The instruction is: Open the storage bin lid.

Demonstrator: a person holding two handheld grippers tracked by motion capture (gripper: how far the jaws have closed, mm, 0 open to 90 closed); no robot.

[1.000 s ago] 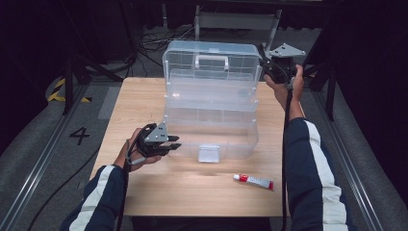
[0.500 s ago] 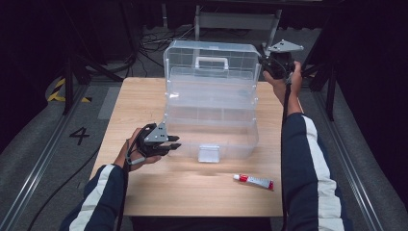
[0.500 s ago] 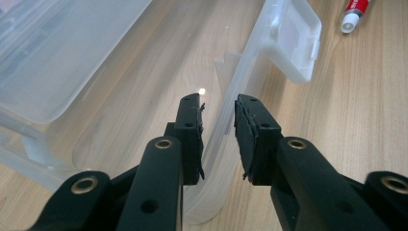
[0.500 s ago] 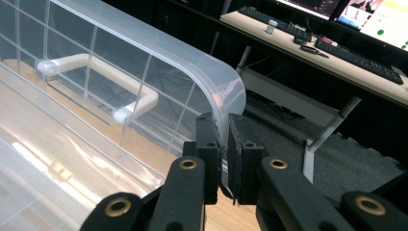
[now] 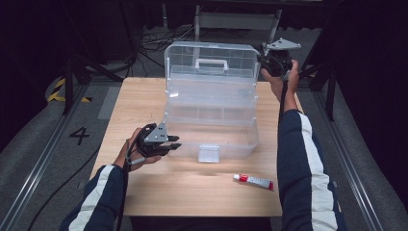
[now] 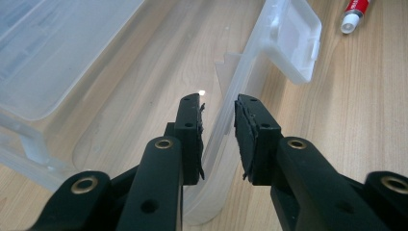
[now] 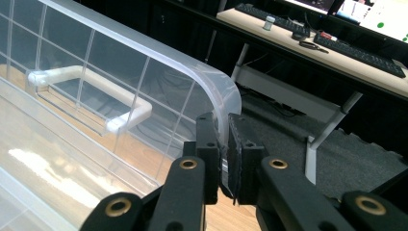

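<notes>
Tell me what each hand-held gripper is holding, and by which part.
Right hand-held gripper pinches the clear box's raised lid at its corner edge. Left hand-held gripper straddles the box's front wall; grip unclear.

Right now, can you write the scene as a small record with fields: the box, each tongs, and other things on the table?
box: clear plastic box, open, lid standing up, white handle on the lid
left tongs: jaws astride the front wall of the box, pads not pressing
right tongs: shut on the lid's upper corner
latch: hanging at the front of the box
tube: red and white, lying on the table, apart from the box
</notes>
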